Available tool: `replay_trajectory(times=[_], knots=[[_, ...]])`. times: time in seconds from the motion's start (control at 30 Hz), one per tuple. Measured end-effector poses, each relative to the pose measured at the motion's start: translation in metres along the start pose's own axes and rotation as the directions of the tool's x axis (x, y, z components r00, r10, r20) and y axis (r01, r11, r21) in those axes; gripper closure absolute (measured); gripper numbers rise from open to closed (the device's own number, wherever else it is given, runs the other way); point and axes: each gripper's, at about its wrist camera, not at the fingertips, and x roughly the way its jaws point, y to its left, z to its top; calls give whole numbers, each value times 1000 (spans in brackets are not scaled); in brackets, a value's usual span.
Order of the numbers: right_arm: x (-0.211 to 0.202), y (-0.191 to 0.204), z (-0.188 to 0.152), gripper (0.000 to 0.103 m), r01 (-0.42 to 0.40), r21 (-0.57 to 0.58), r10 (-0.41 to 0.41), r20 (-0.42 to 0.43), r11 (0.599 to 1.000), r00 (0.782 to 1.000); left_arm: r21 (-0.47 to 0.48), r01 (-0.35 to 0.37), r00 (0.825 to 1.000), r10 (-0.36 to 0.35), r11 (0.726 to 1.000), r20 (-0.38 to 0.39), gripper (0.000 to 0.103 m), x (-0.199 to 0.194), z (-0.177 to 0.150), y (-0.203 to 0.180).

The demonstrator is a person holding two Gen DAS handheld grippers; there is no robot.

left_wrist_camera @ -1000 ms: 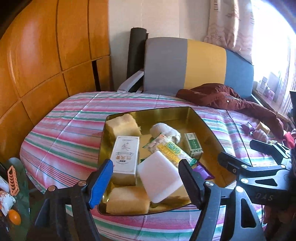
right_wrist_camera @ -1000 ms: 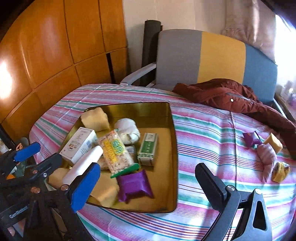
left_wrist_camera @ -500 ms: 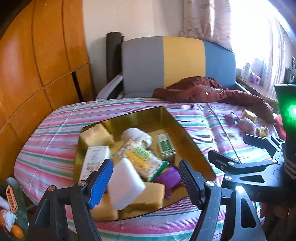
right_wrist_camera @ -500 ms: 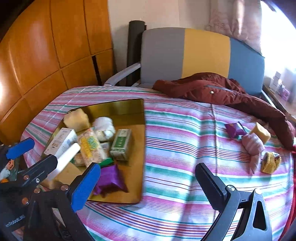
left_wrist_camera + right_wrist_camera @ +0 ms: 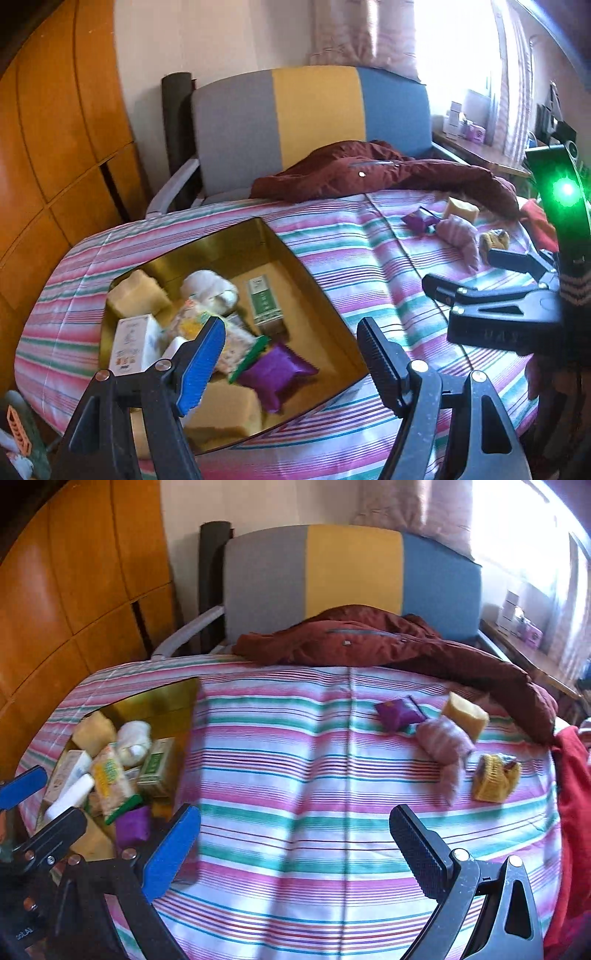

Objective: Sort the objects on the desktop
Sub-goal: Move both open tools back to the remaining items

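A gold tray (image 5: 317, 291) on the striped table holds yellow sponges, a white box, a white sponge, a snack pack, a green box (image 5: 263, 302) and a purple pouch (image 5: 275, 373). It shows at the left in the right wrist view (image 5: 173, 698). My left gripper (image 5: 291, 354) is open and empty above the tray's near right corner. My right gripper (image 5: 295, 845) is open and empty over the bare cloth. Far right lie a purple pouch (image 5: 397, 714), a yellow sponge (image 5: 466, 716), a pink cloth roll (image 5: 445, 747) and a yellow knitted item (image 5: 495, 777).
A dark red jacket (image 5: 369, 642) lies along the table's far edge in front of a grey, yellow and blue chair (image 5: 351, 576). Wooden panels (image 5: 74, 572) stand at the left. A red cloth (image 5: 574, 775) hangs at the right edge.
Both grippers have swung to the right. The tray has slid to the left in both views and the objects at the far right have come closer.
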Motion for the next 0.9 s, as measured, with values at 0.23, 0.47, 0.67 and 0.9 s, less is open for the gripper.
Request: replay_trajectory(times=[0.23, 0.47, 0.67, 0.9], knots=[[7, -44, 0, 0, 27, 86, -23, -45, 996, 999, 32, 39, 999, -39, 999, -15, 28, 9, 3, -19], [19, -100, -6, 0, 63, 213, -39, -113, 975, 993, 56, 86, 996, -84, 995, -30, 28, 16, 4, -36], [19, -152, -8, 0, 84, 316, -46, -124, 945, 991, 63, 114, 993, -112, 991, -43, 28, 23, 9, -47], [15, -211, -11, 0, 150, 416, -100, -139, 897, 985, 78, 146, 988, -141, 986, -61, 28, 35, 19, -64]])
